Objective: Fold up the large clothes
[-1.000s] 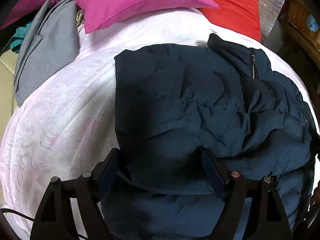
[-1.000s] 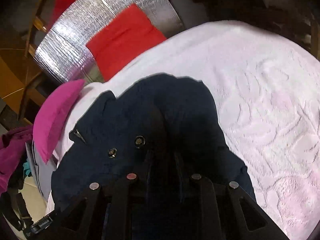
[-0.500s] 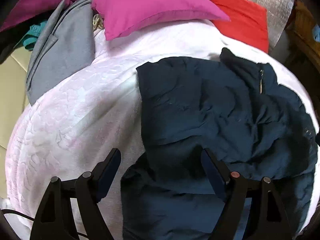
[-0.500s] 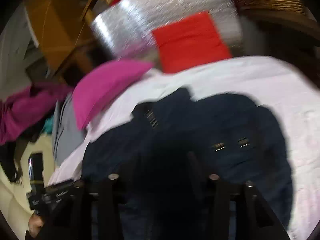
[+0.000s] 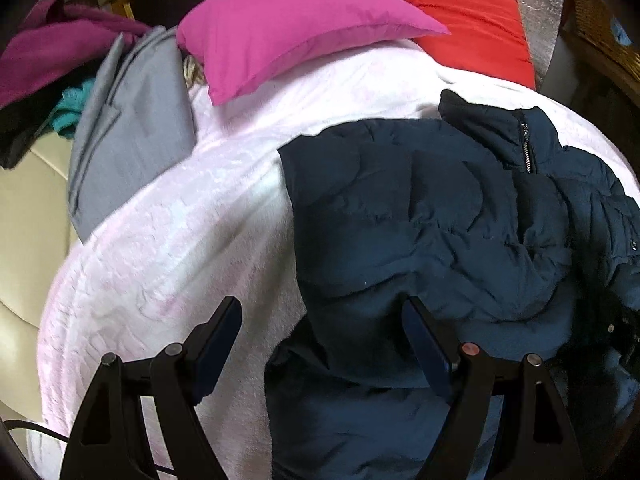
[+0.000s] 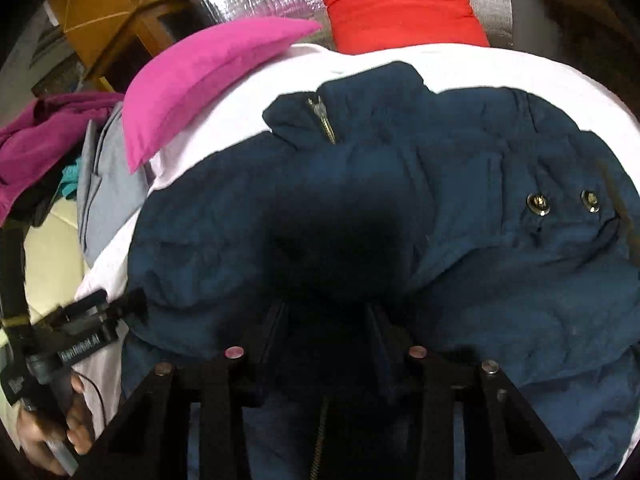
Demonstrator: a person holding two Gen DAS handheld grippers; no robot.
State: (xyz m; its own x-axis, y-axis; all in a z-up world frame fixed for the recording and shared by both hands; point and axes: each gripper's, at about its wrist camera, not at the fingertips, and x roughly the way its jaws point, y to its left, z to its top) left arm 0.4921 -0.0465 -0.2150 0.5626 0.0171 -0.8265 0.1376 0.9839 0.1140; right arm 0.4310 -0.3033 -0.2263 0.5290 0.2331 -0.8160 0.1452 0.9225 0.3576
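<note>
A dark navy padded jacket (image 5: 420,220) lies partly folded on a pale pink blanket (image 5: 180,232), collar and zip toward the far right. It also fills the right wrist view (image 6: 480,264), with two metal snaps showing. My left gripper (image 5: 322,312) is open and empty, hovering over the jacket's near left edge. My right gripper (image 6: 326,316) is partly open above the jacket's middle, with dark fabric bulging between its jaws; I cannot tell whether it grips it.
A magenta pillow (image 5: 296,28) and a red pillow (image 5: 468,20) lie at the far end against silver foil. A grey garment (image 5: 128,128) and a heap of purple and teal clothes (image 5: 44,64) lie at the far left. The left hand and its gripper handle show (image 6: 60,380).
My left gripper has drawn back and left, off the jacket, still open. My right gripper swung round to face the pillows and its jaws widened over the jacket.
</note>
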